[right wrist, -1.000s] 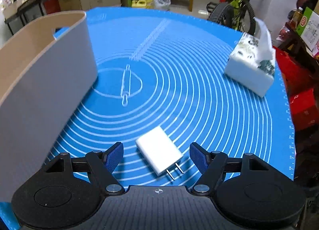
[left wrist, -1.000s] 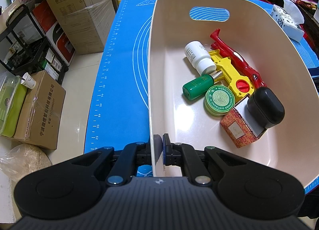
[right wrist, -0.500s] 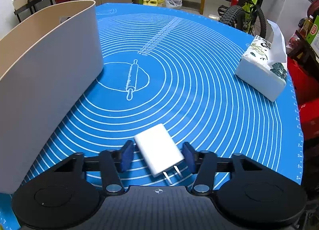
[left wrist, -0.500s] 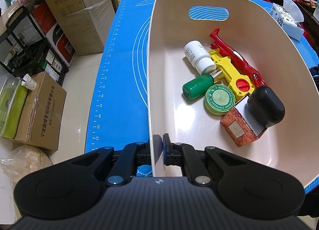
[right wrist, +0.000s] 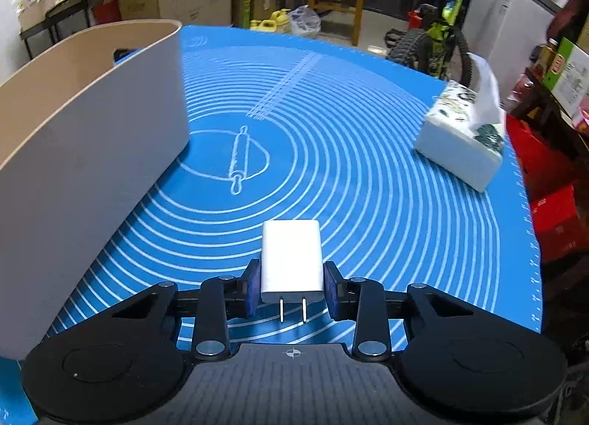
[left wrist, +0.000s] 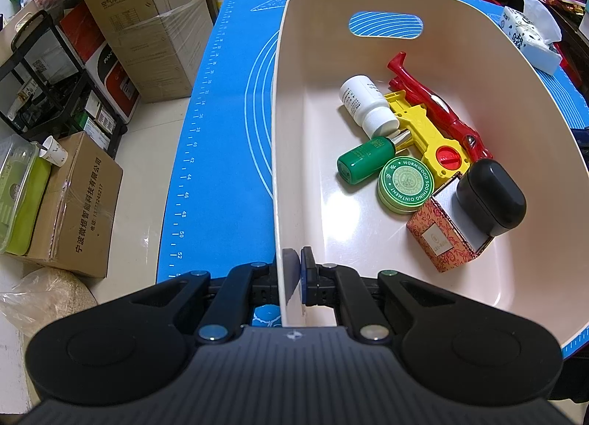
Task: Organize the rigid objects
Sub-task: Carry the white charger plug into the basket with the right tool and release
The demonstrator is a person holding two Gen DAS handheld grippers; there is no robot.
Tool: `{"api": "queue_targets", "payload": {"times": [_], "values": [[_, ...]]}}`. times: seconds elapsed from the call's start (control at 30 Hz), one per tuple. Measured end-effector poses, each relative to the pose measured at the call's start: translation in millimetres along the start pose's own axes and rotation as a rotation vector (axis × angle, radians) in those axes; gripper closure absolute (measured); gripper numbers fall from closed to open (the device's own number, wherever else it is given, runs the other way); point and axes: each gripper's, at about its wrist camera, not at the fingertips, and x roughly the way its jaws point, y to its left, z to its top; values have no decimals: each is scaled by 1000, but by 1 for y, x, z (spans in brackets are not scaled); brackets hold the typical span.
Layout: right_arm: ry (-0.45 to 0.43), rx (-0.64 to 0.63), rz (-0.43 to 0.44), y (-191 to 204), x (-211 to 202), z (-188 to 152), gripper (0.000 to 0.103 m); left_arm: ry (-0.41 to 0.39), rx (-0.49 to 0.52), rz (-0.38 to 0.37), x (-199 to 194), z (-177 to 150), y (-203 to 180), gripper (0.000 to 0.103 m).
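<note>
**Between the right claw's pads: the charger is now caught**

Between your right claw (right wrist: 292, 287) pads sits the white plug-in charger (right wrist: 291, 259), prongs pointing back toward you. A second ago the fingers stood wide on either side of it and it lay skewed on the blue mat (right wrist: 368, 185); half a second ago they had narrowed; now both blue pads (right wrist: 252, 287) press its flanks and it has squared up to them. I judge it lifted off the bench or nearly so, though the view does not settle that.

Your left claw (left wrist: 294, 274) has not shifted: it stays pinched on the near-left wall of the beige bin (left wrist: 279, 130), holding it steady. Inside lie the white pill bottle (left wrist: 368, 106), green bottle (left wrist: 362, 160), ointment tin (left wrist: 405, 183), yellow and red toy (left wrist: 434, 130), patterned box (left wrist: 445, 241) and black case (left wrist: 489, 202).

With the grip made, what remains is carrying the charger left over the bin's rim and letting go. The tissue box (right wrist: 460, 145) sits far right, well apart.
</note>
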Motion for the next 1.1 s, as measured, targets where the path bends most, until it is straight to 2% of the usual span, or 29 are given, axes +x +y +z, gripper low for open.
{"api": "queue_targets", "payload": {"times": [0.3, 0.53, 0.87, 1.1], "values": [[-75, 33, -67, -2, -37, 15, 61, 4, -4, -5, 0, 1, 0, 94], [-166, 45, -68, 8, -72, 45, 61, 5, -8, -7, -1, 2, 1, 95], [-291, -5, 11, 56, -111, 100, 61, 1, -17, -5, -1, 2, 1, 95], [-292, -78, 90, 105, -103, 123, 61, 3, -21, -8, -1, 2, 2, 95]]}}
